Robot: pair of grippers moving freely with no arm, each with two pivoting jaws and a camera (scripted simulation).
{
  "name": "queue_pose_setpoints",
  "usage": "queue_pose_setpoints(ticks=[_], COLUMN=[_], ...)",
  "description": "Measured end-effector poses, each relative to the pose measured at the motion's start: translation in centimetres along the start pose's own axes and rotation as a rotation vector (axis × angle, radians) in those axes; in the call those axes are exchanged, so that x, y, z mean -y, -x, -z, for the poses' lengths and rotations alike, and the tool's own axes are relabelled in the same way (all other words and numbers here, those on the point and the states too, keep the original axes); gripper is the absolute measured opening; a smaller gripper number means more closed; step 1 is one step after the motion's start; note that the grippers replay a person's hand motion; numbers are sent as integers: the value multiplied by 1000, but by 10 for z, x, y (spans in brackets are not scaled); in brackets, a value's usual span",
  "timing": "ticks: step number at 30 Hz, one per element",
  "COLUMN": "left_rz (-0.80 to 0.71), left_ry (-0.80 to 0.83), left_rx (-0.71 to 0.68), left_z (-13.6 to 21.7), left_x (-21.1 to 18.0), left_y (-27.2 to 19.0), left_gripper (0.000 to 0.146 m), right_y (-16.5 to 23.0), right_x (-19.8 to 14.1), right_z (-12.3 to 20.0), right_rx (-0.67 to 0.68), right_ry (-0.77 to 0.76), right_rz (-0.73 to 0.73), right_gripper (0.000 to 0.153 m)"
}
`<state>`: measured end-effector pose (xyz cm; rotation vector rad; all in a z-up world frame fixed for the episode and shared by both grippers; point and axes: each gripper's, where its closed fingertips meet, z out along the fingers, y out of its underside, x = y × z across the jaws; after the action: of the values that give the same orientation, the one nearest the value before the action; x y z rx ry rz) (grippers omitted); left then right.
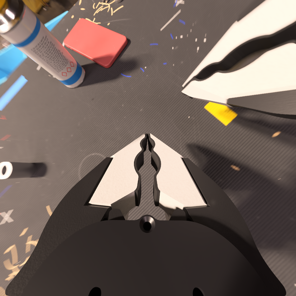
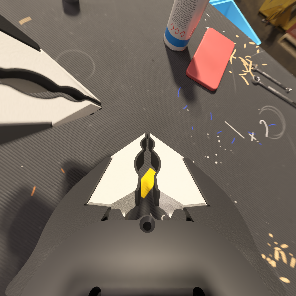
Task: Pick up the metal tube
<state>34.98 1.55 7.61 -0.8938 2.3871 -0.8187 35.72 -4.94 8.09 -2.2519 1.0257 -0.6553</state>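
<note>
A dark hollow tube with a pale rim stands upright on the black mat at the left edge of the left wrist view. Its base shows at the top of the right wrist view. My left gripper is shut and empty, to the right of the tube and apart from it. It also shows in the right wrist view. My right gripper is shut and empty, hovering over a yellow patch on the mat. It also shows in the left wrist view.
A white can with blue bands stands upright beside a flat red slab. A blue bin sits behind them. Two wrenches lie near the mat's right edge. Shavings and chalk marks are scattered about.
</note>
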Motion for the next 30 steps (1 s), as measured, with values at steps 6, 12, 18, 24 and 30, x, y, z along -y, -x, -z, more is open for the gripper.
queue_pose_setpoints(ticks=[6, 12, 18, 24, 30], left_rz=[330, 429, 430, 413, 440], left_ry=[-200, -458, -545, -483, -391], left_rx=[-168, -102, 160, 191, 103], left_z=[16, 64, 67, 58, 48], left_x=[23, 4, -48, -50, -63], left_y=[42, 67, 81, 79, 63], left_gripper=[44, 67, 70, 67, 75], right_y=[-36, -58, -43, -47, -39], right_x=[15, -26, -44, -38, -24], right_z=[10, 30, 36, 38, 27], right_rx=[93, -65, -170, -186, -140], right_ry=[-256, -423, -492, -521, -518], right_rz=[-224, -369, -253, -197, -106], right_gripper=[29, 45, 50, 46, 46])
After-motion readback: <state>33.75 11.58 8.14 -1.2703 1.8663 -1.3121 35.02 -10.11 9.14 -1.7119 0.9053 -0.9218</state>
